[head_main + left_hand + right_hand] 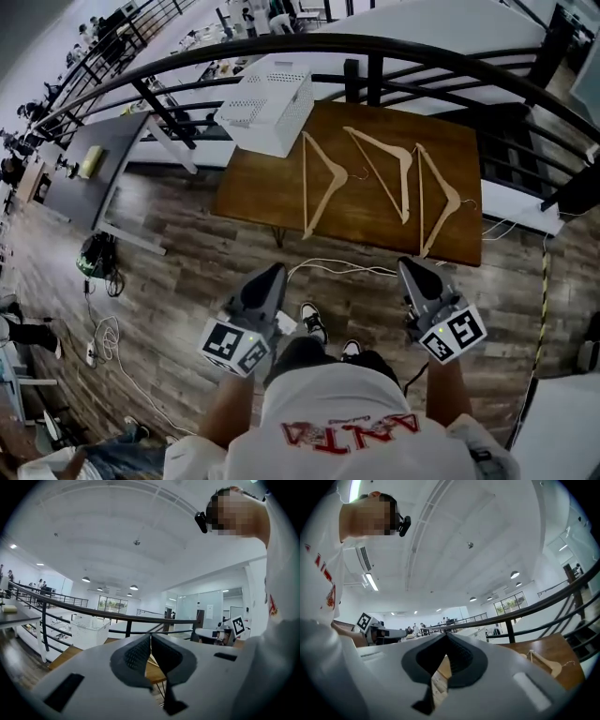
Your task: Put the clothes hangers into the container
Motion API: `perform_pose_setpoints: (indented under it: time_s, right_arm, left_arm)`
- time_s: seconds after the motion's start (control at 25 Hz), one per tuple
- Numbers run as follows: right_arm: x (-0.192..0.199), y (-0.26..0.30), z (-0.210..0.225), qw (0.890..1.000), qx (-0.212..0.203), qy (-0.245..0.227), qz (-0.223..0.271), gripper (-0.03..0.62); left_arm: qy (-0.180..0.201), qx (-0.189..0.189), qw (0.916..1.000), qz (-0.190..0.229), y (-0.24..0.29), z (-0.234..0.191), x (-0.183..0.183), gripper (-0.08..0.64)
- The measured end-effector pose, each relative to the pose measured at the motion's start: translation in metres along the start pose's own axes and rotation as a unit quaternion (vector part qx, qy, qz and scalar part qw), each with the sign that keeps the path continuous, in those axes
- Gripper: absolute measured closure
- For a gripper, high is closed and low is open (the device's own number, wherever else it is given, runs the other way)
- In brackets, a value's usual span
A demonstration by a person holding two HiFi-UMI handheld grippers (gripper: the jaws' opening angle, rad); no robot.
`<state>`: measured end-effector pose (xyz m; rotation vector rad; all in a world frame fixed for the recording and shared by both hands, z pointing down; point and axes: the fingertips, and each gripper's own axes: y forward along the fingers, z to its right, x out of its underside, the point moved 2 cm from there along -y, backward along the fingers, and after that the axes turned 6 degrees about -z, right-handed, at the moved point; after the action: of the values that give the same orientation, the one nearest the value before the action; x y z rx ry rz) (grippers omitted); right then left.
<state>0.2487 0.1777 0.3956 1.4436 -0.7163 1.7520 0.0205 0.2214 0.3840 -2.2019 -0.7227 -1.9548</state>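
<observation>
Three wooden clothes hangers lie side by side on the brown table (258,192): a left hanger (323,183), a middle hanger (384,164) and a right hanger (433,199). The white perforated container (265,108) stands on the table's back left corner and also shows in the left gripper view as the container (89,630). My left gripper (273,273) and right gripper (409,266) are held side by side short of the table's near edge, both shut with nothing between the jaws. In the right gripper view, one hanger (544,661) lies ahead to the right of the gripper (446,637).
A black railing (375,47) curves behind the table. White cables (342,267) run over the wood floor under the table's near edge. A grey desk (89,169) stands at the left. My shoes (314,323) are on the floor between the grippers.
</observation>
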Motion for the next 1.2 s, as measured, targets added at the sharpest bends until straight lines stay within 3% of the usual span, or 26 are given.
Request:
perform_pose_setpoints:
  time_s: [0.28, 0.56, 0.88, 1.2]
  right_arm:
    - [0.01, 0.044, 0.041, 0.996, 0.072, 0.022, -0.051, 0.591]
    - [0.014, 0.13, 0.069, 0.985, 0.139, 0.053, -0.087, 0.591]
    - [0.034, 0.231, 0.11, 0.954, 0.238, 0.1, -0.154, 0.589]
    - [0.08, 0.275, 0.139, 0.921, 0.28, 0.145, -0.23, 0.569]
  left_arm:
    - [0.001, 0.038, 0.9992, 0.011, 0.054, -0.037, -0.011, 0.546]
    - [-0.017, 0.062, 0.9979, 0.009, 0.095, -0.126, -0.024, 0.546]
    - [-0.012, 0.103, 0.9944, -0.021, 0.149, -0.233, -0.04, 0.546]
    - [-0.024, 0.115, 0.9922, -0.041, 0.175, -0.278, -0.034, 0.546]
